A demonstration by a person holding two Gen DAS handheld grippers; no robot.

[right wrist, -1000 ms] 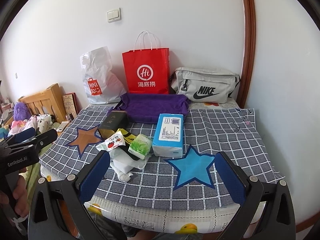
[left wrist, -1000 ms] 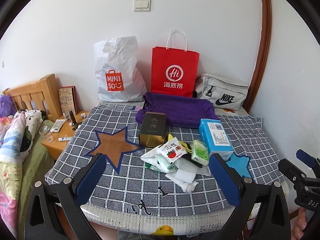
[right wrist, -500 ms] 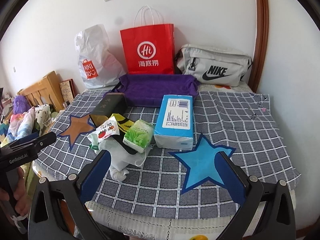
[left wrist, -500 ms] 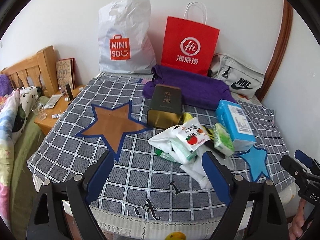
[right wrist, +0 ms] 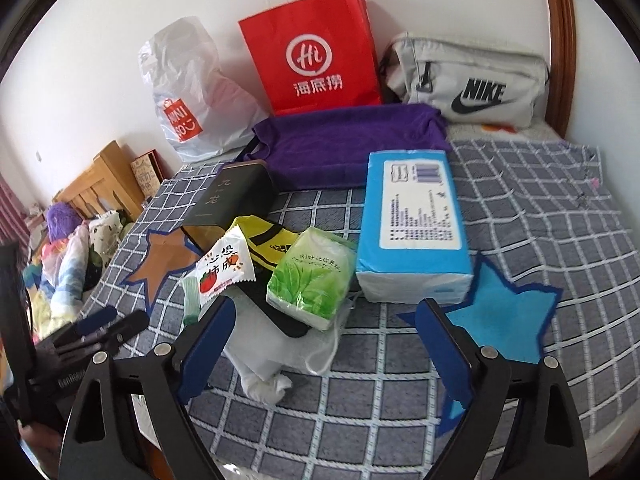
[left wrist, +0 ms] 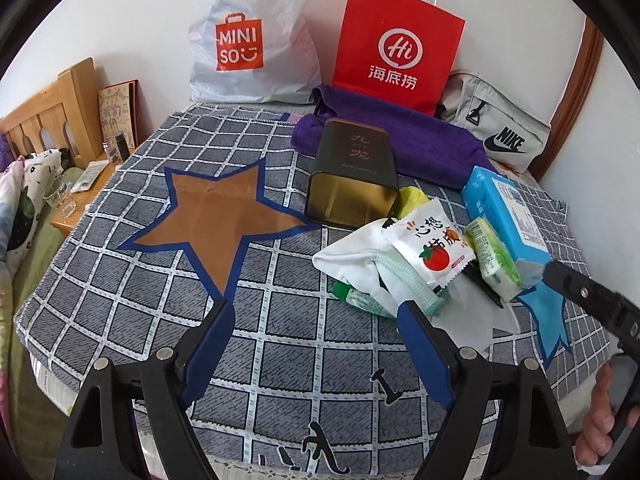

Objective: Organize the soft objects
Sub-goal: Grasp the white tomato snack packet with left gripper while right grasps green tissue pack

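Note:
A pile lies on the checked cloth: a blue tissue pack, a green tissue packet, a white snack bag with a tomato, white cloth, a yellow and black item and a dark tin box. A brown star and a blue star are marked on the cloth. My left gripper is open and empty, just short of the pile. My right gripper is open and empty, over the white cloth.
A purple towel, a red paper bag, a white Miniso bag and a grey Nike bag stand along the back wall. A wooden nightstand and a bed are at the left.
Both grippers have moved forward and down toward the pile, which now looks larger in both views. Both stay open and empty.

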